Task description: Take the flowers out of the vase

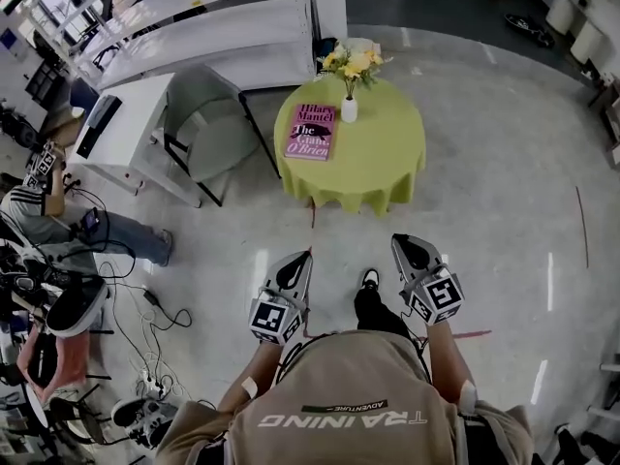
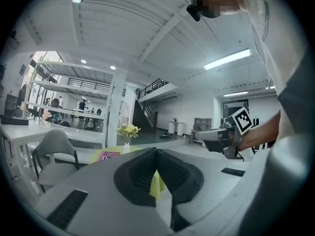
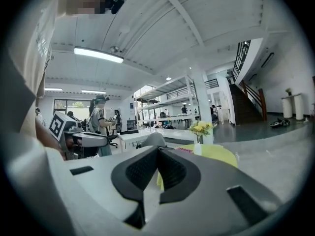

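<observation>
The left gripper (image 2: pixel 156 156) holds its two dark jaws pressed together with nothing between them. The right gripper (image 3: pixel 158 154) is the same, jaws together and empty. The two point nearly level, side by side, in front of the person's body (each shows off to the side in the other's camera). Past the jaw tips there is only pale floor (image 1: pixel 484 192) at first. Straight ahead of both pairs of jaws, well apart from them, stands a round table (image 1: pixel 387 163) under a yellow-green cloth. On the table's far part sits a small white vase (image 1: pixel 349 110). The yellow and white flowers (image 1: pixel 351 63) stand upright in it, none taken out. Just left of the vase, as the jaws face it, a pink book (image 1: pixel 312 131) lies flat on the cloth. Farther out to the left of the left gripper's jaws are a grey chair (image 1: pixel 208 124) at a white desk (image 1: pixel 126 129) and a seated person (image 1: pixel 39 211).
</observation>
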### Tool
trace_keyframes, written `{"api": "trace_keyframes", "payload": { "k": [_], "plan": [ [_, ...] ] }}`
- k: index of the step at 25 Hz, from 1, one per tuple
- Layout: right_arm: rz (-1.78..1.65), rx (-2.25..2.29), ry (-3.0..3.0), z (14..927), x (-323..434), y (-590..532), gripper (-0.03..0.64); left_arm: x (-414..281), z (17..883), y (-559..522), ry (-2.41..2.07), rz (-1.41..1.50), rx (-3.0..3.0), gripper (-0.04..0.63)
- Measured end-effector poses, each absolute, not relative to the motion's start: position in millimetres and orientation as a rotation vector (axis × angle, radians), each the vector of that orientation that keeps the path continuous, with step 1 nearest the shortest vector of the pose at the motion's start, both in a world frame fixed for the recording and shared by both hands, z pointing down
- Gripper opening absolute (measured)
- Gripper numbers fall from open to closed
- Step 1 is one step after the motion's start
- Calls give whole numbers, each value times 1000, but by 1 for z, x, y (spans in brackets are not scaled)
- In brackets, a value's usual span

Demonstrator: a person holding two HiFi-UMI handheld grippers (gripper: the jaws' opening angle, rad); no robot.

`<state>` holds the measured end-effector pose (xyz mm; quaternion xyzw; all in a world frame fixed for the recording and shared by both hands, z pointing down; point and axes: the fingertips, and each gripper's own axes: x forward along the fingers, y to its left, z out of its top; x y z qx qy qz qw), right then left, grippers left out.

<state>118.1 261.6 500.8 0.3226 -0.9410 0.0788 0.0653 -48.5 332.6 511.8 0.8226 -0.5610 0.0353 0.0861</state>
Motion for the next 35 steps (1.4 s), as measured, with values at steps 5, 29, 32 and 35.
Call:
{"api": "trace_keyframes", "payload": {
  "k": [5,29,32,35],
  "plan": [
    [136,851,-2872,492,107,185,3,-47,498,252,-1743,98,2439,6],
    [233,713,-2880,525,58,-29,3,-86,526,44,-1777,101,2307,6],
    [237,780,-2859,527,40,-58,3,-108,530,8,-1743,84,2355,6],
    [262,855,-2833,528,21,-84,4,-129,525,-26,-1717,84,2415,6]
  ]
}}
